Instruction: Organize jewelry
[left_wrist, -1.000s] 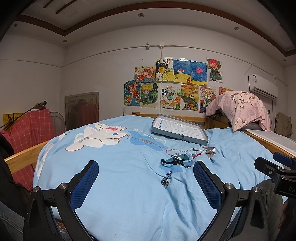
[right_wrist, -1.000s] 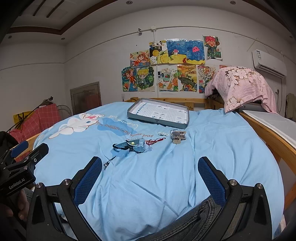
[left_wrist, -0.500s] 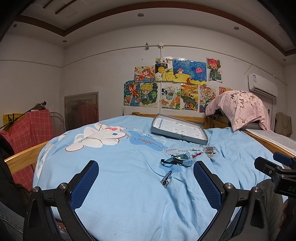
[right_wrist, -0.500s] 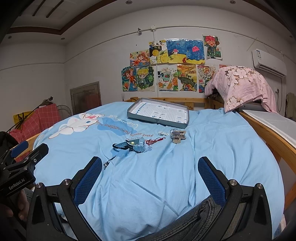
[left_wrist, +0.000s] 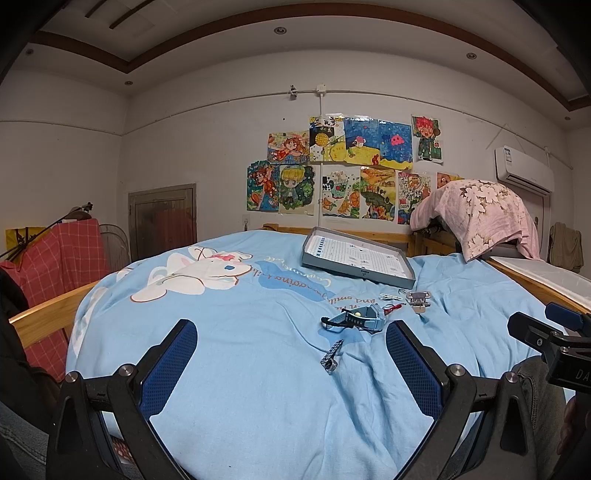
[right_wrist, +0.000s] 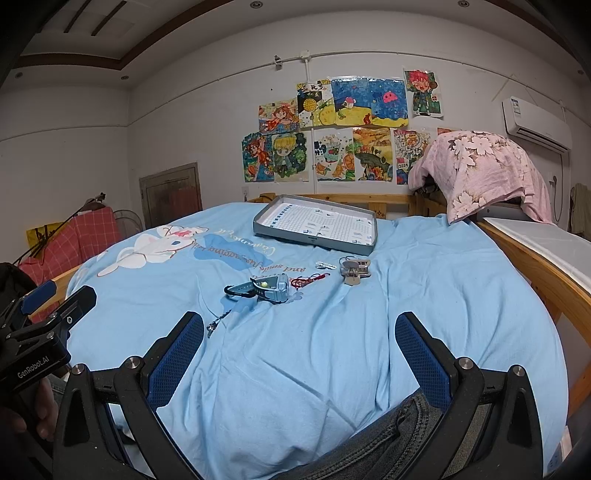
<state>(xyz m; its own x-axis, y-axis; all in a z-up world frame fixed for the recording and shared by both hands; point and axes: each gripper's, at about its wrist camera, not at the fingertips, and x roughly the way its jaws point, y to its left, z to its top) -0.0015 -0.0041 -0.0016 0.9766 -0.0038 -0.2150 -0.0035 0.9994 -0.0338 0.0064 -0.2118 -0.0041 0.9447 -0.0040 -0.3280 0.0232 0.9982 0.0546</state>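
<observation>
A grey tray (left_wrist: 406, 282) (right_wrist: 258, 225) with a white grid lining lies on the far part of the blue bed. In front of it lie a blue watch (left_wrist: 356, 319) (right_wrist: 264, 288), a red cord (left_wrist: 393, 307) (right_wrist: 308, 280), a grey hair claw (left_wrist: 418, 300) (right_wrist: 354, 271), a small silver clip (left_wrist: 389, 296) (right_wrist: 325, 265) and a thin metal chain piece (left_wrist: 331, 356) (right_wrist: 218, 320). My left gripper (left_wrist: 290, 354) is open and empty, short of the items. My right gripper (right_wrist: 299, 349) is open and empty, nearer me than the watch.
The bed sheet (left_wrist: 240, 332) is wrinkled and has a rabbit print (left_wrist: 192, 273). A wooden bed rail (right_wrist: 535, 266) runs along the right. A pink floral cloth (right_wrist: 487, 166) covers something at the back right. A red checked cloth (left_wrist: 66, 254) stands at the left.
</observation>
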